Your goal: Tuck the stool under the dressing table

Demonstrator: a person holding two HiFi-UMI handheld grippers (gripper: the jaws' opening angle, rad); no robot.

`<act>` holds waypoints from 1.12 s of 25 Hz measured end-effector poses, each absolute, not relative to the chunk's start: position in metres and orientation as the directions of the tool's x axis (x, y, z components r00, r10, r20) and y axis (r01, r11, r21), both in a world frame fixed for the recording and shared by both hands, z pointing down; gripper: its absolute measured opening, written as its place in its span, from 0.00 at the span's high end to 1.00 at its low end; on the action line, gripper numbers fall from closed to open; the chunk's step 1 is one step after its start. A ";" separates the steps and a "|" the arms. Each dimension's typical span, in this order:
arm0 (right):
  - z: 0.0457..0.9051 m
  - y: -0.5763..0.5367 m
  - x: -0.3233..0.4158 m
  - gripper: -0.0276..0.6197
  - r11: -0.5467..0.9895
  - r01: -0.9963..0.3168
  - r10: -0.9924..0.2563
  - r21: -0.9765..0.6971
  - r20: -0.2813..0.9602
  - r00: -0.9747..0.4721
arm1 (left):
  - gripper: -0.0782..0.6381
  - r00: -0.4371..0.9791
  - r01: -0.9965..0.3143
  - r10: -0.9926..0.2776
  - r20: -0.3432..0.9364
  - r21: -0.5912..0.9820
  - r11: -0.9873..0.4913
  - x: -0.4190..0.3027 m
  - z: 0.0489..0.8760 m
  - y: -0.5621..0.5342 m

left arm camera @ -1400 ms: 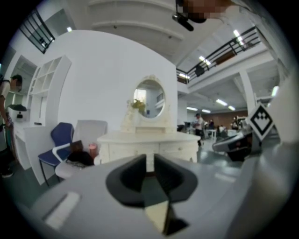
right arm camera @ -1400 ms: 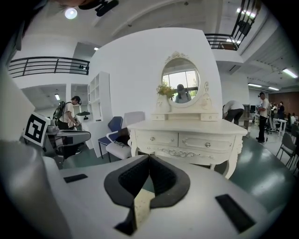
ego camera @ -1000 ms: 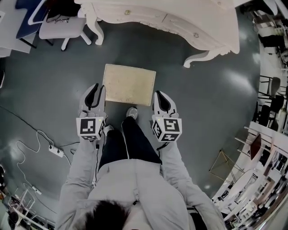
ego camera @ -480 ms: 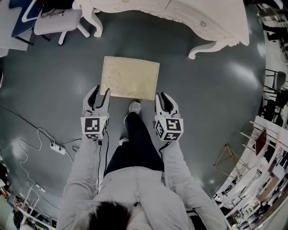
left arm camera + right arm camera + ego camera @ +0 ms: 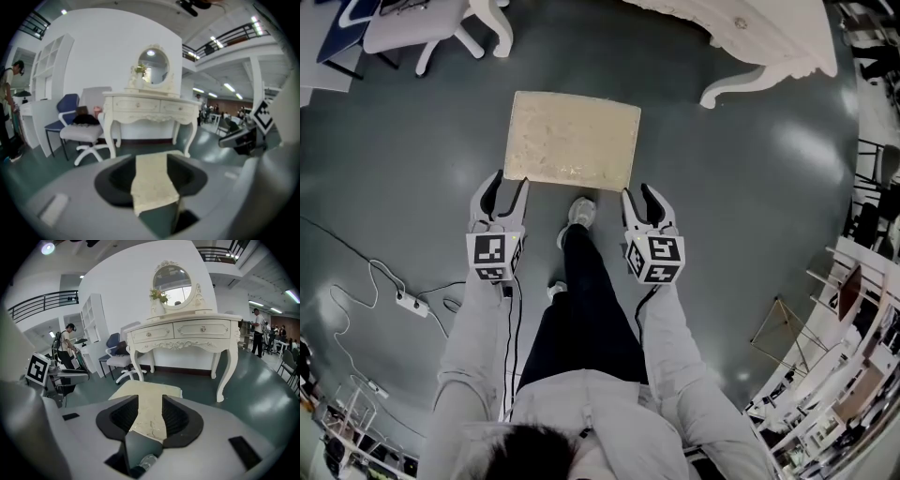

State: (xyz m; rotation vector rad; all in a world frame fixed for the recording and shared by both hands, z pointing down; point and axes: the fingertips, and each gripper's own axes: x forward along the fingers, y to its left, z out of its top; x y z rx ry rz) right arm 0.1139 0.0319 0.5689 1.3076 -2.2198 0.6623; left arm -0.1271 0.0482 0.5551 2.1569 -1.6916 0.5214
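The grey floor point(image 5: 412, 178) is filling most of the head view. The white dressing table point(image 5: 769, 37) is standing at the top edge, its oval mirror point(image 5: 172, 281) showing only in the gripper views. The stool point(image 5: 572, 141), with a pale rectangular seat, is standing on the floor in front of the table, apart from it and not under it.

The person is bending forward, both grey sleeves point(image 5: 473, 337) reaching down and ahead, and each hand is holding its gripper tilted downward toward the stool's near edge.

The left gripper point(image 5: 506, 185) is pointing at the stool's near left corner. Its jaws have just been opening and are standing spread. In its own view the seat's near edge is showing in the gap between them, with no pad pressing on it.

The right gripper point(image 5: 641, 195) is hanging just beside the near right corner, slightly short of the edge. Its jaws have also just been opening and are standing apart, the seat lying in line with the gap.

One shoe point(image 5: 579, 211) is resting just behind the stool, between the two grippers.
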 end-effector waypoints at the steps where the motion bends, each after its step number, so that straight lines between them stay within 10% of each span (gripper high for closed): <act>1: 0.575 0.036 0.115 0.71 0.432 -0.887 -0.656 -0.162 0.619 -0.432 | 0.60 0.214 -0.974 -0.844 0.491 0.045 -0.221 -0.128 0.561 0.051; 28: 0.732 0.046 0.118 0.53 0.414 -0.890 -0.586 -0.191 0.692 -0.422 | 0.46 0.193 -0.973 -0.785 0.588 0.010 -0.232 -0.146 0.715 0.055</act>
